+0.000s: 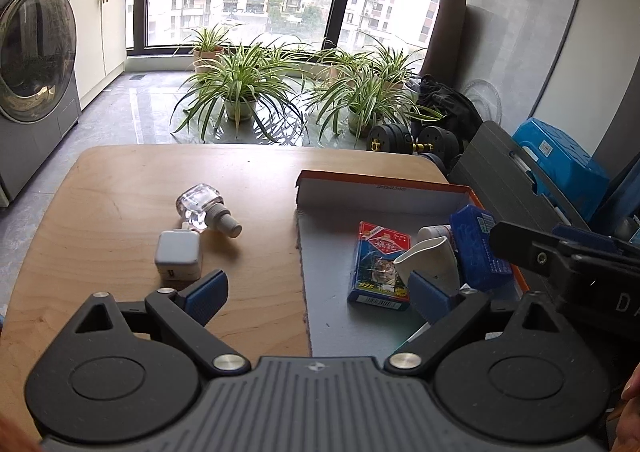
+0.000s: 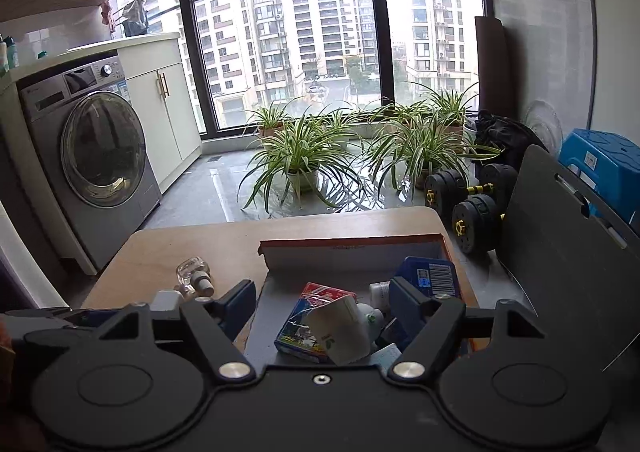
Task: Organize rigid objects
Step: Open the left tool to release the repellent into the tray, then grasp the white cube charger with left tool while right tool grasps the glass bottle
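On the wooden table (image 1: 120,188) lie a white charger cube (image 1: 178,258) and a clear glass bottle (image 1: 204,208) on its side. To their right is a shallow orange-rimmed box (image 1: 380,188) holding a red-and-blue card pack (image 1: 380,266), a white plug-in device (image 1: 434,258) and a blue packet (image 1: 478,248). My left gripper (image 1: 320,296) is open over the box's left edge, empty, with the cube just past its left finger. My right gripper (image 2: 322,304) stands open above the card pack (image 2: 304,320) and white device (image 2: 340,328), its pads apart from both.
Beyond the table stand potted spider plants (image 1: 240,88), black dumbbells (image 2: 476,200) and a washing machine (image 2: 96,156) at the left. A dark folded board (image 2: 560,252) and a blue stool (image 2: 604,156) stand right of the box. A hand (image 1: 630,408) shows at the right edge.
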Available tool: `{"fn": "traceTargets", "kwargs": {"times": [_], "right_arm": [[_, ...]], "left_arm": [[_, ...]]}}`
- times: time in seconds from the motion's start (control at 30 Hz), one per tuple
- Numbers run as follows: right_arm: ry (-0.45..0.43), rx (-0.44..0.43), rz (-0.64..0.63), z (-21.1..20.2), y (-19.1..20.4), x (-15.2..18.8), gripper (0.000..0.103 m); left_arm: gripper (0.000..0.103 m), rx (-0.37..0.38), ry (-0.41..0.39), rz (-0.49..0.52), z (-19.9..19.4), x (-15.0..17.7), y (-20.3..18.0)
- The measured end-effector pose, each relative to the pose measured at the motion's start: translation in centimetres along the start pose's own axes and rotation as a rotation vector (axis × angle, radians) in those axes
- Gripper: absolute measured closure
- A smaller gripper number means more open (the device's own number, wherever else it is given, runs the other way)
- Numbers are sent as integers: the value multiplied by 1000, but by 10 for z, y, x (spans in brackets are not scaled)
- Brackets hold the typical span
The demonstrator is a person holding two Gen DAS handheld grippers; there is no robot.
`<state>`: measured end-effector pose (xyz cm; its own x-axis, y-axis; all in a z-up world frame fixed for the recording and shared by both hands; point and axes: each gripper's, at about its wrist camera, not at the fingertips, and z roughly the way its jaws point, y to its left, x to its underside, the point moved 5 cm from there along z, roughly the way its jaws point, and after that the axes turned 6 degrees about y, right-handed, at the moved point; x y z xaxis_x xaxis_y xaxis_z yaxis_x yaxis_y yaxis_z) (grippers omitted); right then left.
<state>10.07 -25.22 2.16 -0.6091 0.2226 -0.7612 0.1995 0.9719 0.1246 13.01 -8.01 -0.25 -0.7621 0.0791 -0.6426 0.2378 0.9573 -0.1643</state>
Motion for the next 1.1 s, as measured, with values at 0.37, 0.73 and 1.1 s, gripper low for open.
{"fn": "traceTargets", "kwargs": {"times": [0.37, 0.73, 1.1], "right_arm": [[42, -48, -46, 7, 38, 17, 16], [77, -80, -68, 22, 51, 29, 16], [99, -95, -71, 40, 50, 33, 16]], "left_arm": [[4, -51, -9, -76, -16, 19, 50], [4, -109, 13, -159, -6, 31, 100], [5, -129, 19, -148, 41, 10, 110]]}}
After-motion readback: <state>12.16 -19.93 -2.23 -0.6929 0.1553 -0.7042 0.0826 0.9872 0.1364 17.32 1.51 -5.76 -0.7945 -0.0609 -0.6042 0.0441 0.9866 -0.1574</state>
